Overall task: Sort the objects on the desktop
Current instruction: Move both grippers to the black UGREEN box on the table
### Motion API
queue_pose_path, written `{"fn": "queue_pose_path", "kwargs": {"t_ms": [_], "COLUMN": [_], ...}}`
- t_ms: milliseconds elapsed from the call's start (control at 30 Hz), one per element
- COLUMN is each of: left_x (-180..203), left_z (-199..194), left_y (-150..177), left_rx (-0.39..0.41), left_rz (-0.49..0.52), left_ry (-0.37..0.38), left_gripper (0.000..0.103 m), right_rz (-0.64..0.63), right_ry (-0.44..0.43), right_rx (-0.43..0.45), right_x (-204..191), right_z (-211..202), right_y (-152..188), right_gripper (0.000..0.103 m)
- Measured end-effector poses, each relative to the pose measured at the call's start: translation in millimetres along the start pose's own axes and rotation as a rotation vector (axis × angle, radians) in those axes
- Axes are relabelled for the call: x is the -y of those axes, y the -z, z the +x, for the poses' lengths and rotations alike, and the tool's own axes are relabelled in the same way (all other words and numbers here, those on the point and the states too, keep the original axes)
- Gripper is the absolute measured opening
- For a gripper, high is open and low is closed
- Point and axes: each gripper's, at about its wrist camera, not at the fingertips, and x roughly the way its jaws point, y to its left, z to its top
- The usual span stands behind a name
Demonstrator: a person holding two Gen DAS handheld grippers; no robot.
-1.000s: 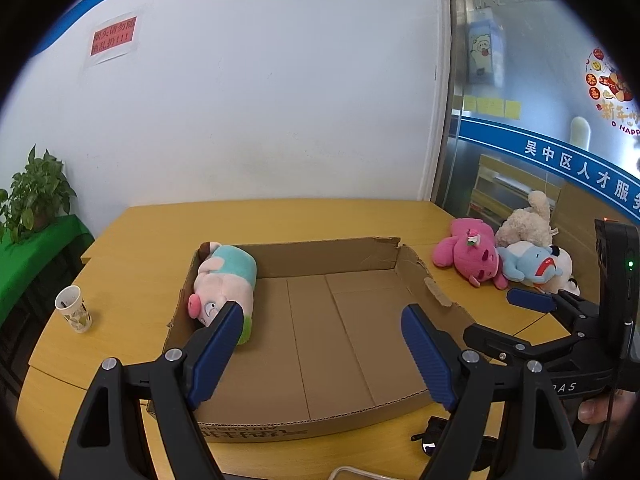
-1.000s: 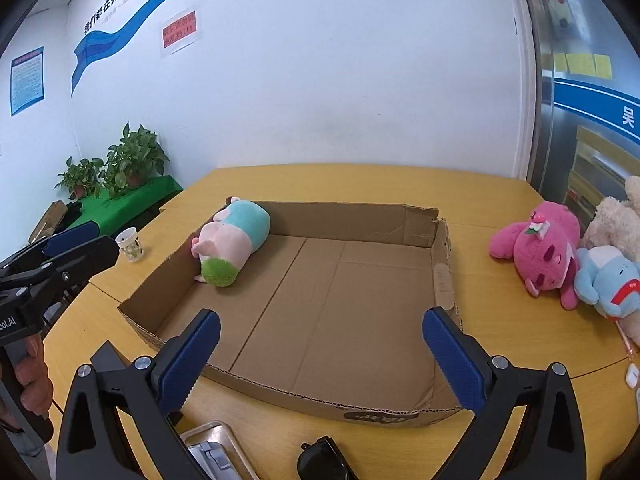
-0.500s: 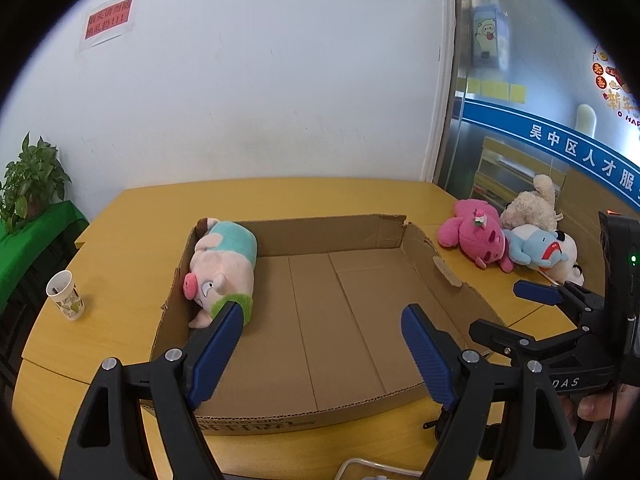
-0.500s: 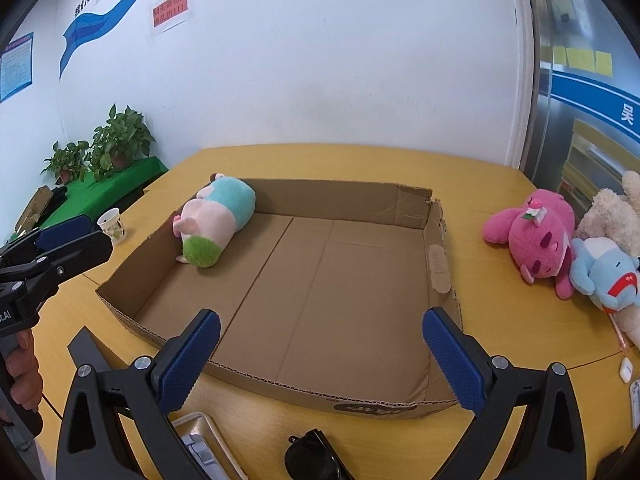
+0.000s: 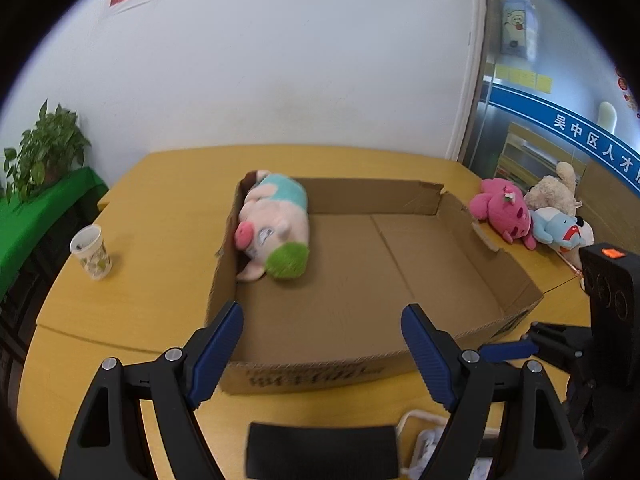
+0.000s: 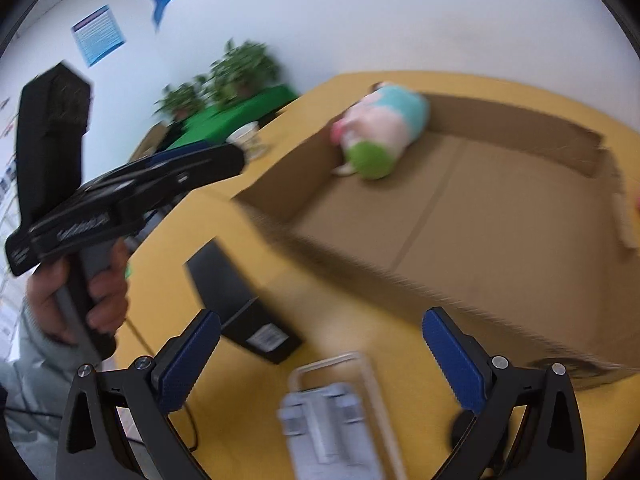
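Observation:
A shallow cardboard box (image 5: 496,264) lies on the yellow table (image 5: 160,208). A pink plush pig with a teal back (image 5: 276,228) lies in its far left corner; it also shows in the right wrist view (image 6: 380,136). A pink plush (image 5: 504,212), a beige plush (image 5: 554,196) and a light-blue plush (image 5: 560,230) lie right of the box. My left gripper (image 5: 322,354) is open and empty above the box's near wall. My right gripper (image 6: 320,360) is open and empty over a white power strip (image 6: 332,420) and near a black box (image 6: 240,304).
A paper cup (image 5: 91,253) stands on the table's left side. Potted plants (image 5: 44,152) on a green-covered stand sit at the far left. A black flat item (image 5: 320,448) lies at the near edge. The other hand-held gripper (image 6: 120,192) shows at left in the right wrist view.
Both grippers have drawn back and lifted, looking down more steeply. The right gripper has swung left, so the plushes at right left its view and the power strip came under it.

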Motion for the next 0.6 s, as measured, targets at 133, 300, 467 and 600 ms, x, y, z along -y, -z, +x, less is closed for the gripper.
{"fn": "queue_pose_path", "kwargs": {"t_ms": [133, 300, 467, 600], "left_x": [-33, -70, -74, -66], "left_z": [5, 10, 19, 20], "left_y": [19, 47, 64, 63], "left_rx": [-0.07, -0.157, -0.194, -0.19], "left_rz": [-0.079, -0.212, -0.289, -0.272], "left_ry": [-0.018, 0.077, 0.222, 0.269], "left_gripper": [0.081, 0.08, 0.068, 0.057], "right_rz": [0.005, 0.007, 0.005, 0.02], "right_ry": [-0.114, -0.198, -0.19, -0.185], "right_rx": [-0.083, -0.135, -0.163, -0.157], "right_x": [-20, -32, -31, -22], "right_z": [38, 60, 80, 80], "right_y": [8, 17, 22, 25], "right_gripper": [0.102, 0.093, 0.065, 0.053]}}
